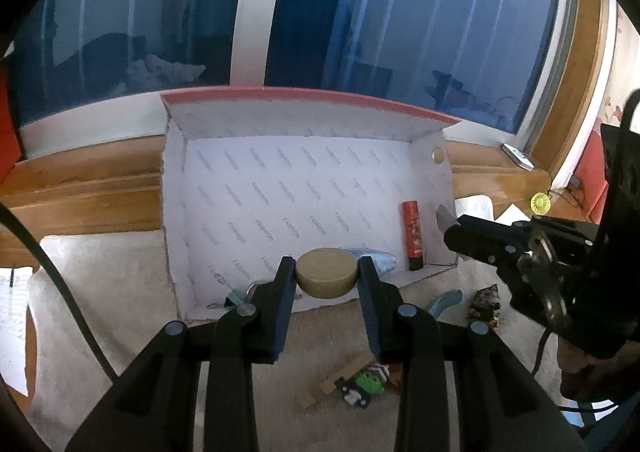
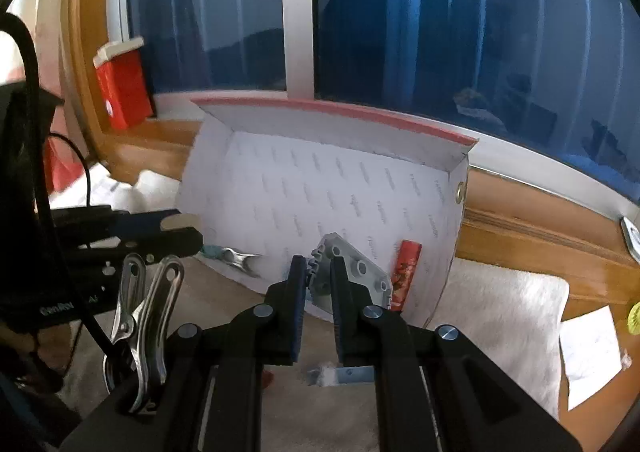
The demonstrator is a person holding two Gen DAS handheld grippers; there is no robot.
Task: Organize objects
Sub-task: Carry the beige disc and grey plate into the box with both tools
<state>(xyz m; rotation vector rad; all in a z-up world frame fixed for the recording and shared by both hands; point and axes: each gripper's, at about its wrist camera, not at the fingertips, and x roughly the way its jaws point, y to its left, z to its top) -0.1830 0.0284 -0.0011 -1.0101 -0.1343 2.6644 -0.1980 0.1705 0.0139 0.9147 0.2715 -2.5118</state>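
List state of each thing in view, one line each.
left gripper: shut on tan round puck, at the box's front edge
right gripper: shut on grey toothed plate
white box: open
red tube: lying inside the box, by its right wall
metal clip: lying outside the box

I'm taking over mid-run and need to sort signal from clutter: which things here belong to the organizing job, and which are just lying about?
In the job:
- left tool, shut on the tan round puck
- right tool, shut on the grey toothed plate
- open white box
- red tube in the box

Lying about:
- red carton on the sill
- paper sheet
- yellow disc
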